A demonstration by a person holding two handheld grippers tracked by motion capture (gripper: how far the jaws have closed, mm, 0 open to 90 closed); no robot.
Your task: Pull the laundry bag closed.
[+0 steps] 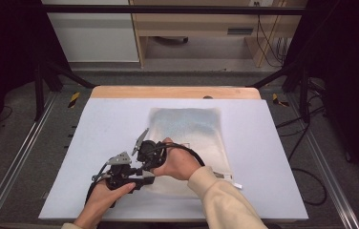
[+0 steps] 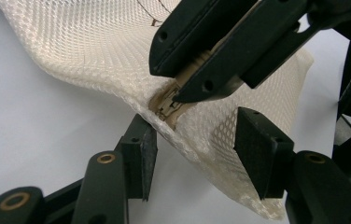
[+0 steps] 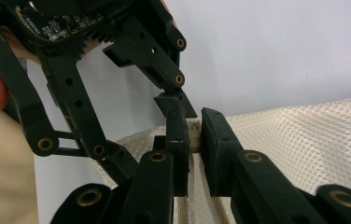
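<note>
A cream mesh bag (image 1: 187, 138) lies flat on the table, its near-left corner lifted. In the right gripper view, my right gripper (image 3: 196, 137) is shut on the beige zipper pull (image 3: 195, 140) at that corner. In the left gripper view, the right gripper (image 2: 183, 88) comes in from above and pinches the zipper pull (image 2: 166, 105). My left gripper (image 2: 194, 154) stands open, and the bag's corner (image 2: 211, 135) sits between its pads without being clamped. From above, the left gripper (image 1: 139, 179) and the right gripper (image 1: 144, 164) meet at the bag's near-left corner.
A pale grey mat (image 1: 96, 138) covers the table, with a wooden strip (image 1: 168, 92) at its far edge. Black frame posts (image 1: 39, 81) stand at both sides. Cables (image 1: 306, 181) lie on the floor to the right. A cream sleeve (image 1: 220, 200) crosses the near edge.
</note>
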